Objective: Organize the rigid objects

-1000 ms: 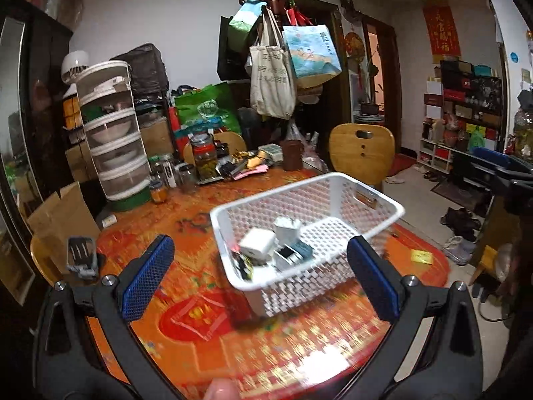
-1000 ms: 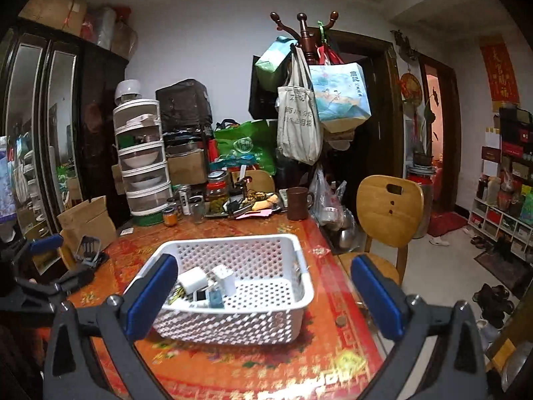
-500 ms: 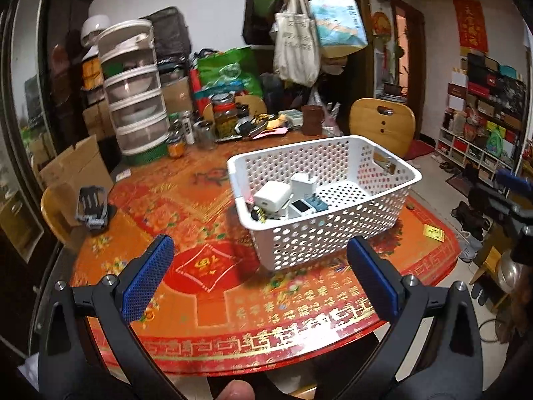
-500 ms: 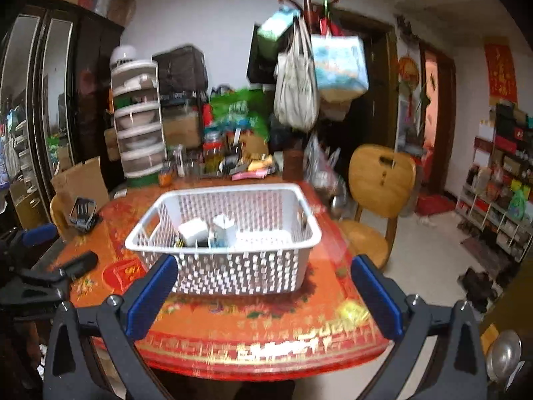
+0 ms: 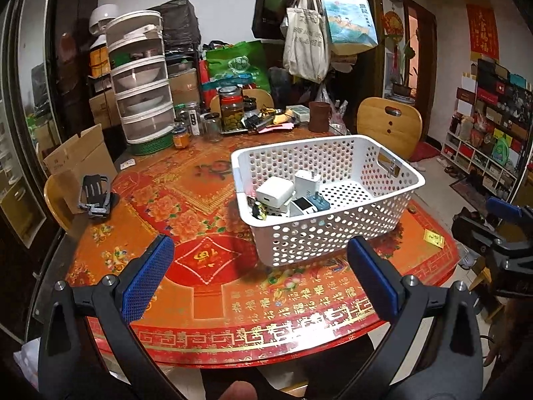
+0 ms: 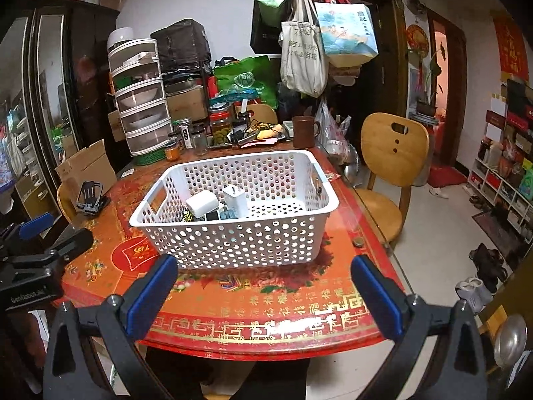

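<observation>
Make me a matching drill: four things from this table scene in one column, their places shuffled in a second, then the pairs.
Things:
1. white charger
2. black phone stand
3. brown mug
4. small yellow card

Places:
A. far side of the table, beyond the basket
B. table's right edge
C. inside the basket
D. table's left edge, by a cardboard box

Pairs: 1-C, 2-D, 3-A, 4-B
</observation>
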Demonstrator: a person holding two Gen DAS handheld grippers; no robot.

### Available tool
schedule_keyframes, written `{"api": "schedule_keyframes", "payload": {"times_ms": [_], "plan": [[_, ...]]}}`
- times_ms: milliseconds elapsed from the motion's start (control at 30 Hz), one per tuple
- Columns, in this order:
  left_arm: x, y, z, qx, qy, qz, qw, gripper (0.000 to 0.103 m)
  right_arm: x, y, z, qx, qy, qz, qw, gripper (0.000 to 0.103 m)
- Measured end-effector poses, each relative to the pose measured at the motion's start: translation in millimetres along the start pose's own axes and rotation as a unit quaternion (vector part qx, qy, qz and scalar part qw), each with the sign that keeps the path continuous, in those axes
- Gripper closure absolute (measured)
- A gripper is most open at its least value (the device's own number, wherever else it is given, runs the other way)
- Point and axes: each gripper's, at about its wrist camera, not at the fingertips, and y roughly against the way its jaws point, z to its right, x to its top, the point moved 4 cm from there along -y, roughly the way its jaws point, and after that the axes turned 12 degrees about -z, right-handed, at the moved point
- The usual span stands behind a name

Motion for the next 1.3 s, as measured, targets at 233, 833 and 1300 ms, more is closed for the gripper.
{"api": "schedule_keyframes", "payload": {"times_ms": [233,833,1300], "plan": [[0.3,-5.5,4.8,-0.011,-0.002,-0.008,0.9999,0.001,1.8,-1.9,2.8,-0.002,-0.002,-0.004,1.000,0.000],[0.4,-10.1,8.0,-0.017,0.010,-0.014,0.9997,0.001,1.6,-0.8,0.5,0.004,0.005,-0.007,1.000,0.000],[-0.5,-9.1,8.6,-0.015,0.003,-0.016,0.9998,0.001,1.5,0.3,1.4,0.003,0.007,-0.007,1.000,0.000]]}}
